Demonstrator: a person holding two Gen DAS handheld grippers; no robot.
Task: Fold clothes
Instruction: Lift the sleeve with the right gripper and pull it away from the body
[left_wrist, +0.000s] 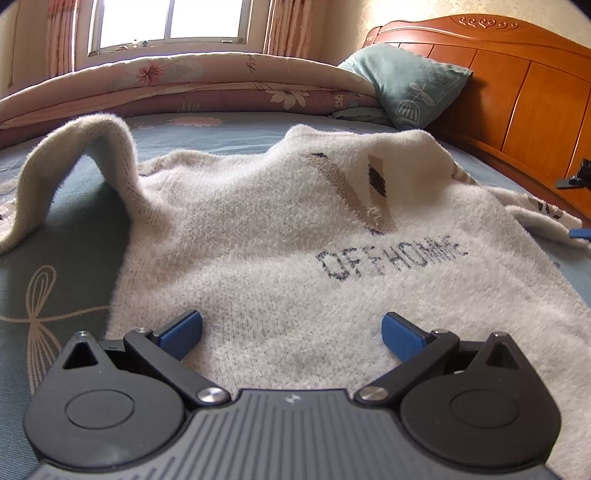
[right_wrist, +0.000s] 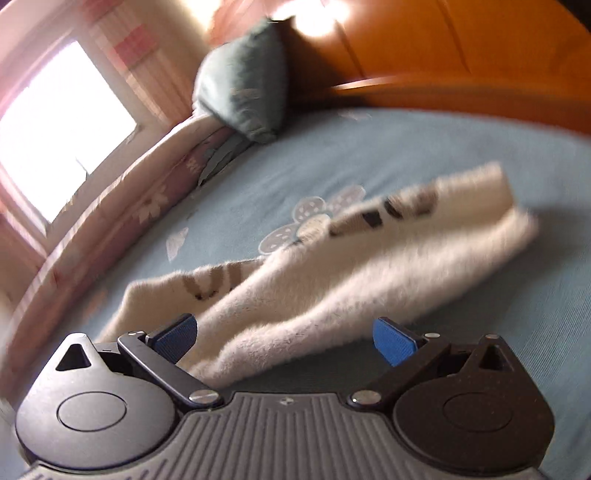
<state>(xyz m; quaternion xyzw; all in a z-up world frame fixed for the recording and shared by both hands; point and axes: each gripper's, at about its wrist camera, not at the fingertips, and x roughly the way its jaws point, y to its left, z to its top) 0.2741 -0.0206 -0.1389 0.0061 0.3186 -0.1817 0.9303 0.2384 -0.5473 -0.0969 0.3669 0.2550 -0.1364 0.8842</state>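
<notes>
A fluffy white sweater (left_wrist: 280, 236) with dark "OFF HOMME" lettering lies spread on the blue bed sheet (left_wrist: 55, 280). Its left sleeve (left_wrist: 92, 147) arches up off the sheet. My left gripper (left_wrist: 291, 334) is open and empty, low over the sweater's hem, blue pads (left_wrist: 184, 332) wide apart. In the blurred right wrist view, the sweater's other sleeve (right_wrist: 332, 277) lies stretched across the sheet. My right gripper (right_wrist: 284, 338) is open, its jaws on either side of the sleeve's near part, not closed on it. The right gripper's tip also shows in the left wrist view (left_wrist: 580, 234).
A folded floral quilt (left_wrist: 184, 88) lies along the far side of the bed. A teal pillow (left_wrist: 406, 85) leans on the orange wooden headboard (left_wrist: 517, 92). A window (left_wrist: 166, 22) is behind. The pillow also shows in the right wrist view (right_wrist: 243, 81).
</notes>
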